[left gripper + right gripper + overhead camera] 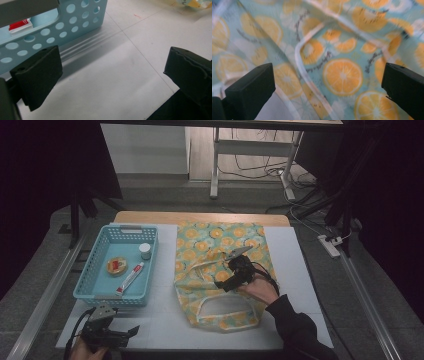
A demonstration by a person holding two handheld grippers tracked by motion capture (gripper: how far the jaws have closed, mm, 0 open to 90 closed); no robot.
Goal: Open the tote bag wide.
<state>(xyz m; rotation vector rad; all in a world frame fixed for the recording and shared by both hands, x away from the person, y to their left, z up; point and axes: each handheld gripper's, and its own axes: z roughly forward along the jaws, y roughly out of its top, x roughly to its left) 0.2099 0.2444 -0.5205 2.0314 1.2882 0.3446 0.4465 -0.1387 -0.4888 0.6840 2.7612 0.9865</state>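
A cloth bag (220, 270) printed with orange slices on pale green lies flat on the white table, its white handles toward the near edge. My right gripper (223, 282) hovers over the bag's middle, jaws wide open and nothing between them; its own view looks down on the bag (332, 62) and a white handle strap (300, 62). My left gripper (132, 332) rests at the table's near left edge, open and empty, just in front of the light blue basket (100, 290). That basket (50, 32) stands close beyond the left fingers (37, 75).
The basket holds a round orange-and-red item (116, 266), a small white jar (145, 251) and a red-and-white tube (130, 277). A white mat (295, 270) covers the wooden table. Table legs and cables show on the floor beyond.
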